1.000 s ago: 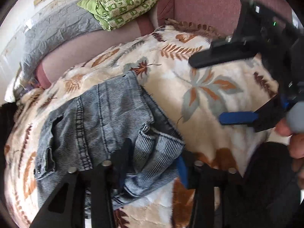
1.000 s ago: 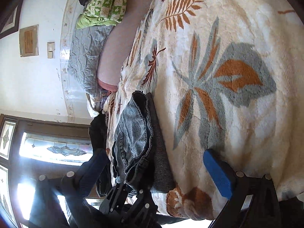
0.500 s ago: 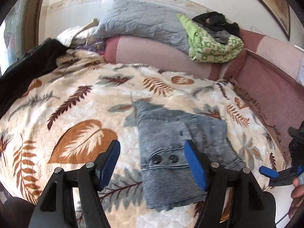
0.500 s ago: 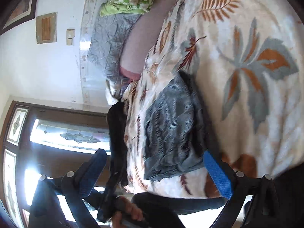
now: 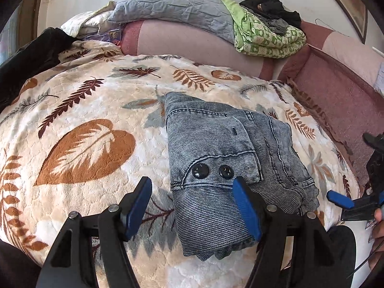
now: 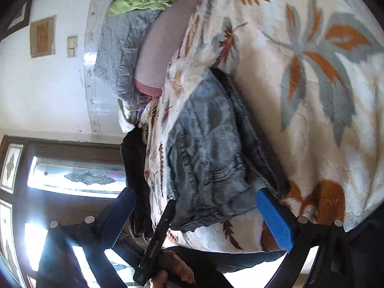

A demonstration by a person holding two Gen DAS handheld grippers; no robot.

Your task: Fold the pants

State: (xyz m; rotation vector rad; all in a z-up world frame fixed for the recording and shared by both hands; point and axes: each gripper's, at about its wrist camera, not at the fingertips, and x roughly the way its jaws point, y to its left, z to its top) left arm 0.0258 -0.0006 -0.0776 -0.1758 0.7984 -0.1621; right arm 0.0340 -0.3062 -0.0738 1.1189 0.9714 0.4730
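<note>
The grey-blue denim pants (image 5: 225, 158) lie folded into a compact bundle on the leaf-patterned blanket (image 5: 84, 144), two dark buttons facing up. My left gripper (image 5: 192, 206) is open and empty, held just above the bundle's near edge. My right gripper (image 6: 199, 216) is open and empty, off to the right of the bundle; one of its blue fingers (image 5: 339, 199) shows at the left wrist view's right edge. The pants also show in the right wrist view (image 6: 211, 148), and the left gripper's black body (image 6: 158, 237) crosses the foreground there.
A pink sofa back (image 5: 192, 45) runs behind the blanket, with a grey quilted pillow (image 5: 172, 2) and a green patterned cloth (image 5: 266, 38) on it. A dark garment (image 5: 31, 55) lies at the left edge. A window (image 6: 72, 177) is beyond the bed.
My left gripper let go of the pants and pulled back and up, open. The bundle now lies flat and folded. My right gripper stayed open and drifted slightly.
</note>
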